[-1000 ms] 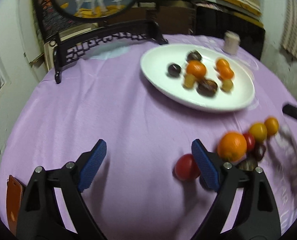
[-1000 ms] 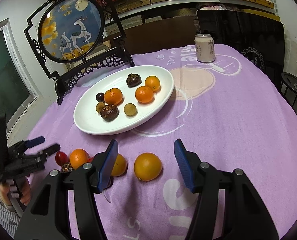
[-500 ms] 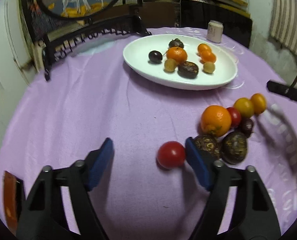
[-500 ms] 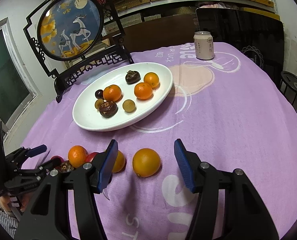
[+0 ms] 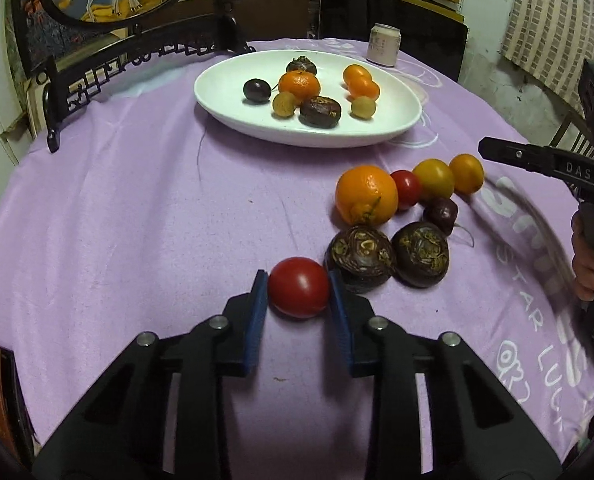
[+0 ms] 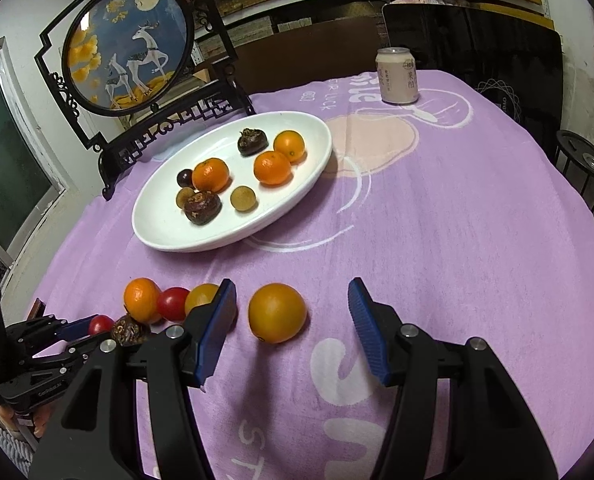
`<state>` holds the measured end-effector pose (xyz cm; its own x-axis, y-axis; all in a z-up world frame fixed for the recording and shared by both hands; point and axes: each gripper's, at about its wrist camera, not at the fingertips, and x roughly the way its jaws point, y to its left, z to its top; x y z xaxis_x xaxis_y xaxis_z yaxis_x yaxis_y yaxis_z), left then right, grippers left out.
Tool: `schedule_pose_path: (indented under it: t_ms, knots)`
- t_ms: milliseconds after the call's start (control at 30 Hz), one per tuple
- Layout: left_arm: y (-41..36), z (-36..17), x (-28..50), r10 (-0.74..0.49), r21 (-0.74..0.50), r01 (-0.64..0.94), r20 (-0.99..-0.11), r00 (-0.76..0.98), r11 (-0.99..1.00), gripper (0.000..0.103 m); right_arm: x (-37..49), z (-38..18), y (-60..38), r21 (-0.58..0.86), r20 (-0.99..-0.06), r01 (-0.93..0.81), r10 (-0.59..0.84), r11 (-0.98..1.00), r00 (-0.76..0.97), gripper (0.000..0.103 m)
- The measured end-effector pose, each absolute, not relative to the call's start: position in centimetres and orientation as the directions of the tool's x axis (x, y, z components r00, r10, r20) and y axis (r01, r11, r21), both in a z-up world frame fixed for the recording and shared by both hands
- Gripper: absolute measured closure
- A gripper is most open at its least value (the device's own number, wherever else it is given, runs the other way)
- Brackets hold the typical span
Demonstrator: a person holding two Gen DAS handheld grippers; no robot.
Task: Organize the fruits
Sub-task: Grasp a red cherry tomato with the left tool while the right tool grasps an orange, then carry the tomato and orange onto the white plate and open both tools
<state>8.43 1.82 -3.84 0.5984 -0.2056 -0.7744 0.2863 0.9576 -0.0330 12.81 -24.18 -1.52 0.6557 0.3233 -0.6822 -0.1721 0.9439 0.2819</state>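
The left tool (image 5: 298,290) has just been closing and now clamps the small round red tomato (image 5: 298,293) on the near purple-clothed bench (image 5: 137,220), ready for the far white oval plate (image 5: 233,120). The right tool (image 6: 291,320) gapes released around a loose orange (image 6: 277,312).

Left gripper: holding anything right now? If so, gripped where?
The left gripper has just closed on the red tomato, blue pads on its left and right sides; the tomato sits on the purple cloth.
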Motion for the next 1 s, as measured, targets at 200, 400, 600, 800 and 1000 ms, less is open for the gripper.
schedule_pose_path:
  t_ms: [200,400,600,800,1000]
  knots:
    - [3.0,-3.5,8.9,-0.145,-0.017,0.206,-0.767,0.624,0.978,0.072,13.3,-2.6,-23.8,0.274,-0.715,-0.168,0.317,0.947,0.623,0.045]
    - [3.1,-3.6,9.0,-0.115,0.007,0.189,-0.771,0.626,0.982,0.072,13.2,-3.9,-21.6,0.177,-0.743,-0.205,0.267,0.963,0.614,0.045]
    - [2.9,-3.9,9.2,-0.103,0.024,0.192,-0.773,0.625,0.981,0.072,13.4,-4.0,-21.8,0.189,-0.741,-0.21,0.28,0.959,0.61,0.068]
    - [3.1,-2.7,9.6,-0.104,0.01,0.168,-0.749,0.655,0.986,0.072,12.8,-2.6,-22.1,0.196,-0.702,-0.203,0.282,0.959,0.654,0.068]
    - [1.7,1.6,13.2,-0.091,0.027,0.15,-0.682,0.726,0.988,0.072,14.3,-0.3,-22.7,0.27,-0.658,-0.174,0.313,0.947,0.685,0.068]
